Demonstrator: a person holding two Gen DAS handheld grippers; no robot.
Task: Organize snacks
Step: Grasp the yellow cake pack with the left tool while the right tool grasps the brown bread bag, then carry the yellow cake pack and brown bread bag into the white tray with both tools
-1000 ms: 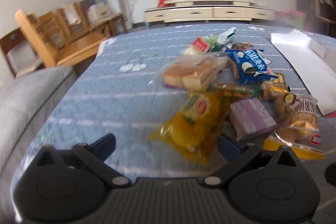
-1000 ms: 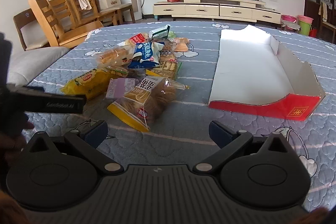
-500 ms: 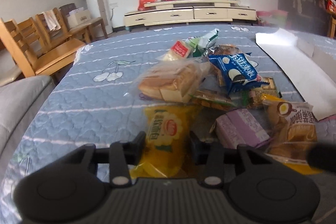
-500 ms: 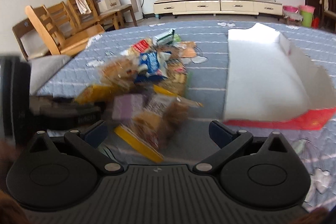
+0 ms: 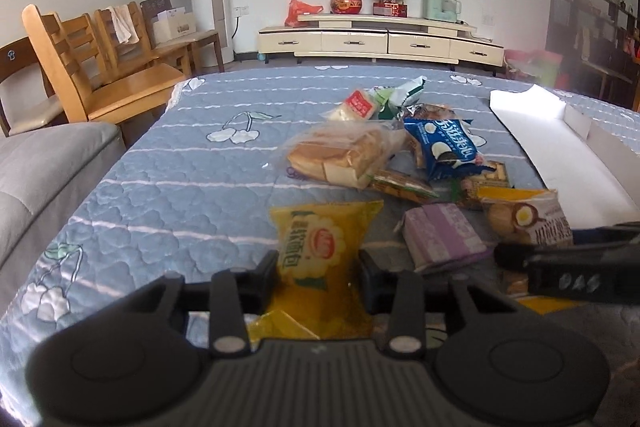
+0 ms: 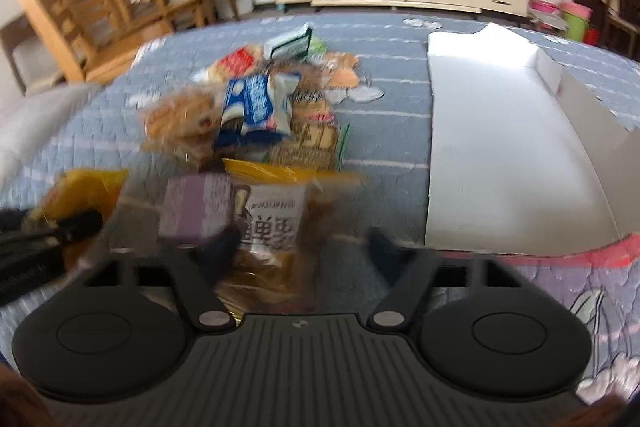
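Pinching the yellow bread bag [image 5: 320,259], left claw [image 5: 318,273] angled down, right claw [image 6: 302,247] closing around brown cookie bag [image 6: 272,227], grip unclear.

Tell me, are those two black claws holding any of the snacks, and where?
The left gripper pinches the yellow snack bag by its near end. The right gripper has just been closing around the egg-picture bag; blur hides whether it grips yet.

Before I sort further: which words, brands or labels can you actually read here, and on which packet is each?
"软面包": on the yellow packet; its red logo is too small to read.
Blue packet: white Chinese characters, too distorted to read.
Egg-picture packet: dark Chinese characters, partly hidden, blurred in the right wrist view.
Red-label packet: print too small.
Purple packet: nothing legible.
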